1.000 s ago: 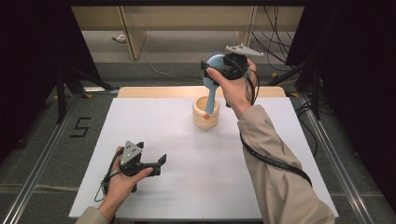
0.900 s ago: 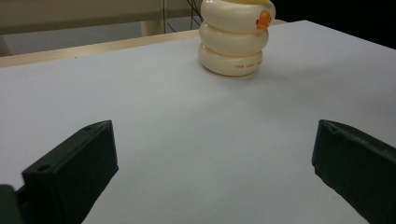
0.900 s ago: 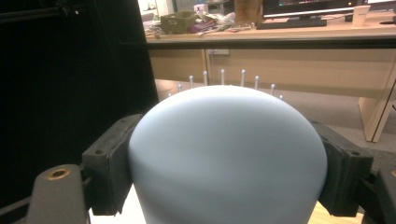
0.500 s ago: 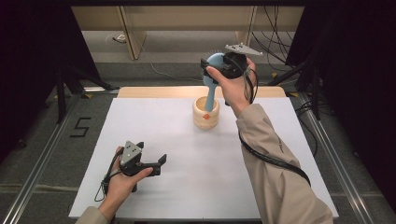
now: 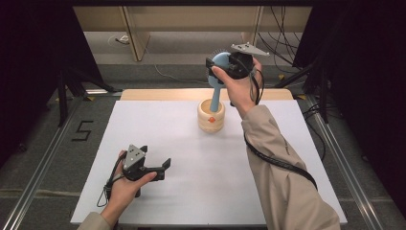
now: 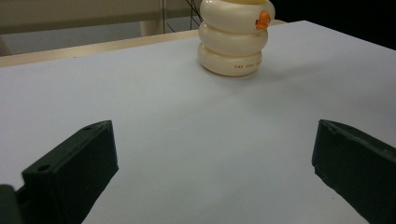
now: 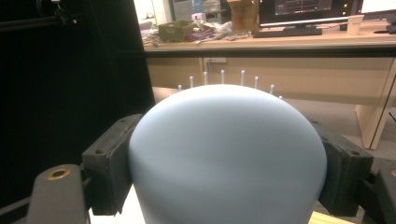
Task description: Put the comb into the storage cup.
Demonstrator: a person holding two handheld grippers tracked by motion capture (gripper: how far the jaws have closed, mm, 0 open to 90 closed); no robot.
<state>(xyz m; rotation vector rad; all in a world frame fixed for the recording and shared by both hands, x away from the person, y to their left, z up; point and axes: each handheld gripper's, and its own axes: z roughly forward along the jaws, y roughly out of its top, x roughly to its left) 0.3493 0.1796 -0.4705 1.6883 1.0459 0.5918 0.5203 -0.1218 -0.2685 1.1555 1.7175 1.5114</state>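
A light blue hairbrush (image 5: 216, 84) stands upright with its handle down inside a cream ringed holder (image 5: 211, 116) at the back middle of the white table (image 5: 191, 191). My right gripper (image 5: 214, 67) is shut on the brush's round head, held level above the holder. In the right gripper view both black jaws press the sides of the brush head (image 7: 229, 154), and white bristle tips rise behind it. My left gripper (image 5: 165, 170) rests low on the table at the front left, open and holding nothing. In the left gripper view the holder (image 6: 236, 39), with a small orange mark, stands ahead between the wide-apart jaws.
A wooden strip (image 5: 158, 94) runs along the table's far edge. Beyond it are wooden desk legs (image 5: 134, 33) and cables on the floor. Metal rails (image 5: 43, 163) flank the table, and a floor marking "5" (image 5: 82, 130) lies at the left.
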